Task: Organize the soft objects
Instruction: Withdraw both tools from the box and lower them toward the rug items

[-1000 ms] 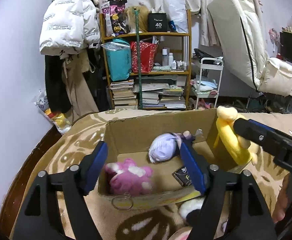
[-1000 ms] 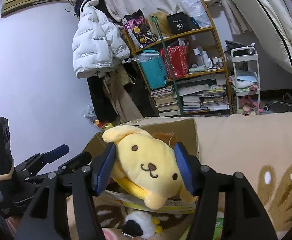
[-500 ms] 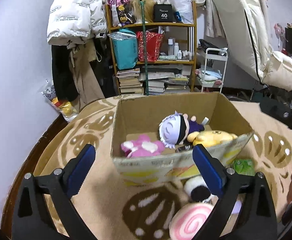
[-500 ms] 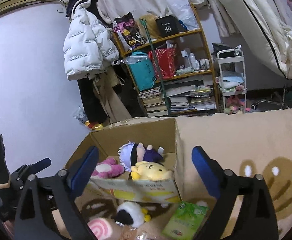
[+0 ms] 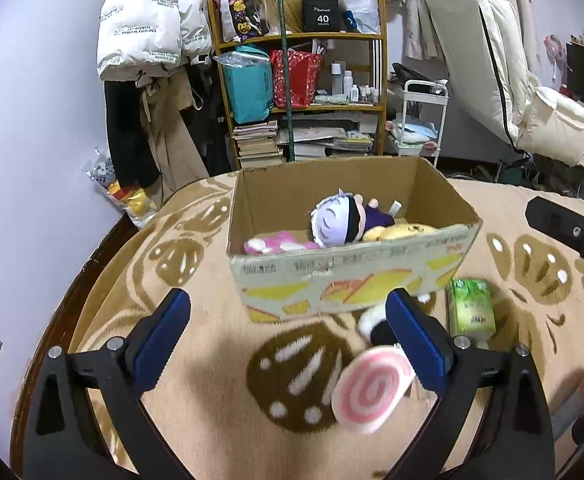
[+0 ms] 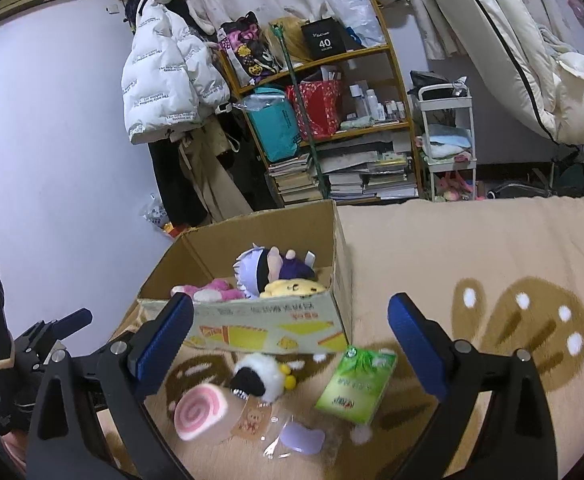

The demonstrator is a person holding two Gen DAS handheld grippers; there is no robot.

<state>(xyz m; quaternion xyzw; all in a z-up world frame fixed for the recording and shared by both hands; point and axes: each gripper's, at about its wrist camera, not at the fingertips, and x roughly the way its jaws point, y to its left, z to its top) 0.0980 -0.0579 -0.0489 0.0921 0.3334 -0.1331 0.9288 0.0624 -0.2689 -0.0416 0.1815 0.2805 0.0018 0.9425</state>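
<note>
A cardboard box (image 5: 352,276) (image 6: 267,326) stands on the beige blanket. In it lie a pink plush (image 5: 279,245) (image 6: 211,289), a lilac-haired doll (image 5: 338,224) (image 6: 259,268) and a yellow dog plush (image 5: 400,232) (image 6: 292,289). In front of the box lie a pink swirl roll plush (image 5: 368,392) (image 6: 199,410), a black-and-white plush (image 6: 257,376) (image 5: 376,326) and a green tissue pack (image 5: 472,310) (image 6: 354,386). My left gripper (image 5: 287,340) is open and empty, above the blanket before the box. My right gripper (image 6: 292,344) is open and empty, over the loose items.
A small paper tag (image 6: 249,422) and a clear lilac packet (image 6: 300,438) lie by the roll plush. A shelf (image 5: 304,92) with books and bags, a white jacket (image 5: 151,28) and a white cart (image 5: 420,124) stand behind the bed. The blanket's left edge (image 5: 103,264) drops off.
My right gripper opened and let the yellow dog plush fall into the box, then drew back. My left gripper pulled back out of the box toward the near blanket.
</note>
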